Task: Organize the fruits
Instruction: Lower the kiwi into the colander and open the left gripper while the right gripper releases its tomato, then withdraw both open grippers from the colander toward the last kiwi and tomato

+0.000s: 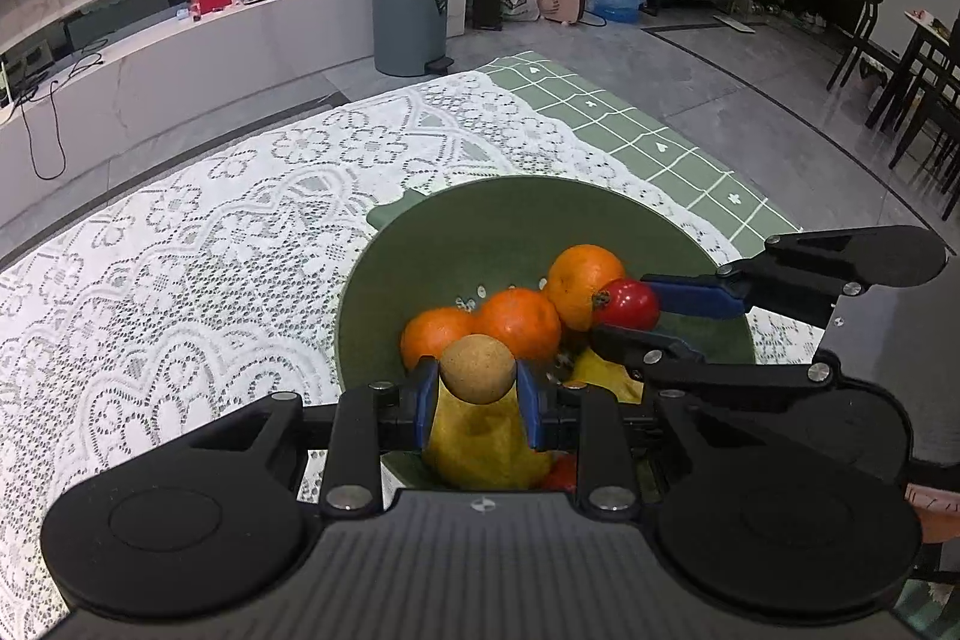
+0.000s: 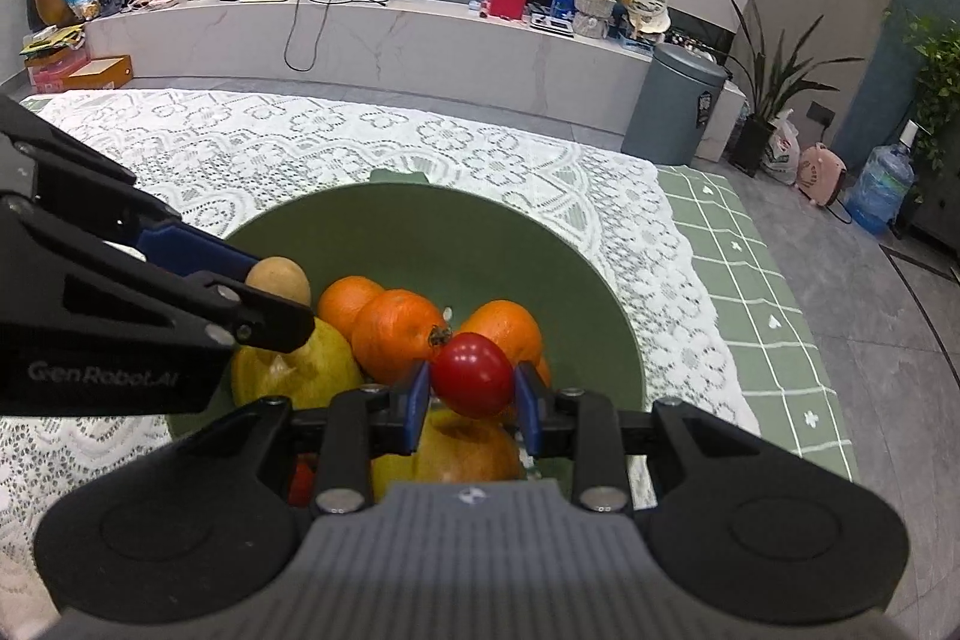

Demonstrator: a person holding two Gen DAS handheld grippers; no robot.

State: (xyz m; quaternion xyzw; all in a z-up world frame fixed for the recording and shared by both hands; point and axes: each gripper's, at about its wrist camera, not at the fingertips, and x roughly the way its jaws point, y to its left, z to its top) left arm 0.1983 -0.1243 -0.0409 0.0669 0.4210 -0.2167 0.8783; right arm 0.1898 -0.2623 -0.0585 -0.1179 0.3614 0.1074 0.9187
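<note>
Both grippers sit over a deep olive-green plastic colander bowl [image 1: 480, 220] resting on a white lace tablecloth [image 1: 180, 250] laid over a green gridded mat [image 1: 660, 142]. Left gripper [image 1: 478, 388]: its 2 blue-padded fingers pinch a small round tan-brown fruit with a rough skin [image 1: 478, 369], held squarely between the pads near their tips, above a yellow pear-like fruit [image 1: 480, 436] in the bowl. Right gripper [image 2: 472, 388]: jaws pressed onto a glossy red round fruit, tomato-like, with a dark stem end [image 2: 472, 373]; the fruit sits between the 2 blue pads at the fingertips, over a yellow-red fruit [image 2: 462, 454] in the near part of the bowl. 3 oranges [image 1: 521, 323] lie clustered at the bowl's centre, just beyond both held fruits. In the left wrist view the right gripper enters from the right side, the red fruit almost touching the rightmost orange [image 1: 585, 283]. In the right wrist view the left gripper comes in from the left, the tan fruit above the yellow pear. A grey pedal bin [image 1: 410, 13] stands on the floor beyond the table.
</note>
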